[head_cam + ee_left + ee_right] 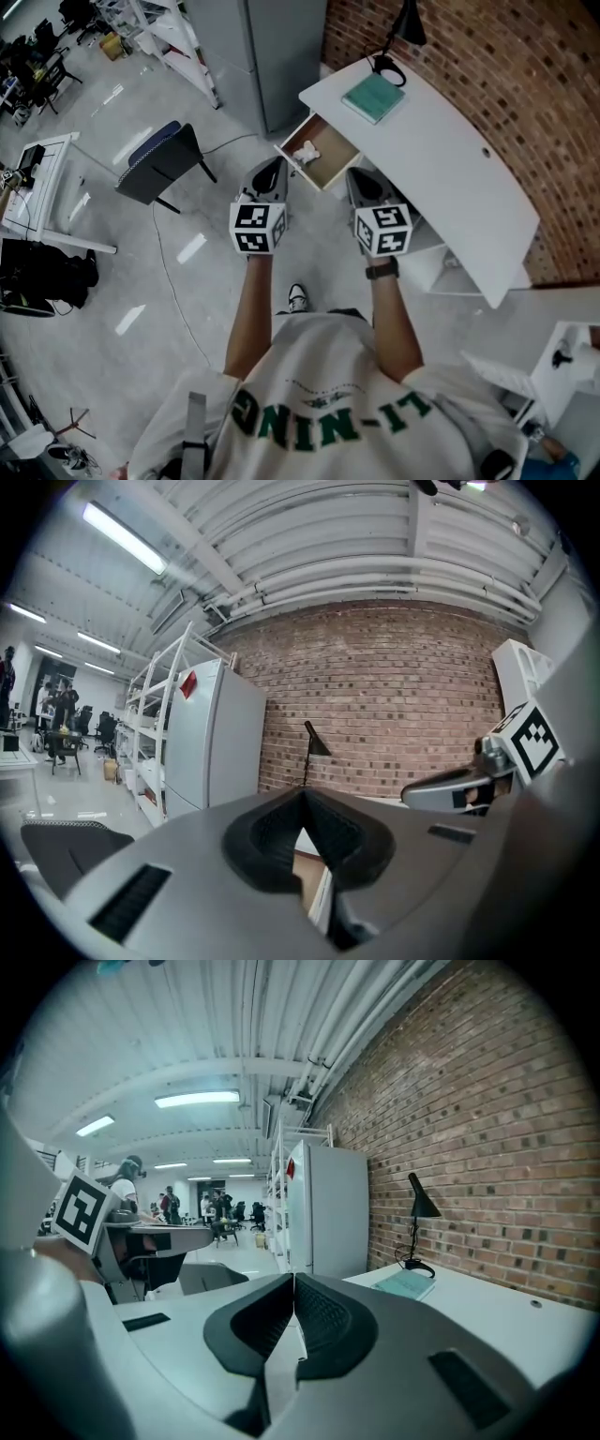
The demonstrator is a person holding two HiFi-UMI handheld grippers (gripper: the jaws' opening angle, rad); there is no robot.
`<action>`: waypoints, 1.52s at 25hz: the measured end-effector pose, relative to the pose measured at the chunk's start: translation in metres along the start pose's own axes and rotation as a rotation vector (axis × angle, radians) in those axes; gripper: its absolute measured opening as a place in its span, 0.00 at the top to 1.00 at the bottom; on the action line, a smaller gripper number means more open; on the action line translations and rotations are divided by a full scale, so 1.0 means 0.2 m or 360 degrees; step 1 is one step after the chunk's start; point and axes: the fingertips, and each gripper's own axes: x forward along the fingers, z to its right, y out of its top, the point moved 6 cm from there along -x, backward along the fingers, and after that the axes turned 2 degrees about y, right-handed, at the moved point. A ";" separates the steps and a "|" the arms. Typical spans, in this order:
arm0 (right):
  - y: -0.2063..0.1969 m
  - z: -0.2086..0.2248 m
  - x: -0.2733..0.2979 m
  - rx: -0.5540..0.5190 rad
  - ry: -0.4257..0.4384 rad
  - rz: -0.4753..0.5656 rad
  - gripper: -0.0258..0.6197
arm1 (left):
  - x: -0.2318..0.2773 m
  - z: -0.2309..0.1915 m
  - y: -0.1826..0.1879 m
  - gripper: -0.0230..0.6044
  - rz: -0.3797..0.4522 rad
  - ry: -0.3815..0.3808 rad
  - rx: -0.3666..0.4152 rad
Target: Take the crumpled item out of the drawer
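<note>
The wooden drawer (330,170) stands pulled out from under the white desk (441,159). A crumpled white item (307,152) lies inside it. My left gripper (270,169) hovers just left of the drawer's front, shut with nothing in it. My right gripper (362,180) hangs just right of the drawer's front corner, also shut and empty. In the left gripper view the left gripper (302,799) has its pads meeting at the tips, with a sliver of the drawer's wood below them. In the right gripper view the right gripper (293,1286) has its pads pressed together.
On the desk lie a teal book (373,97) and a black lamp (405,26). A tall grey cabinet (272,56) stands left of the desk, with a dark chair (159,164) further left on the floor. A brick wall (525,66) runs behind the desk.
</note>
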 end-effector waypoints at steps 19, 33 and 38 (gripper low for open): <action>-0.34 0.27 0.72 0.0176 0.0090 -0.0331 0.95 | 0.68 -0.24 -0.33 0.97 -0.0195 -0.0072 -0.0050; -0.70 0.51 1.28 0.0251 0.0098 -0.0699 0.95 | 1.17 -0.41 -0.53 0.97 -0.0332 -0.0004 -0.0149; -0.83 0.56 1.48 0.0258 0.0136 -0.0785 0.95 | 1.30 -0.46 -0.67 0.97 -0.0401 0.0000 -0.0208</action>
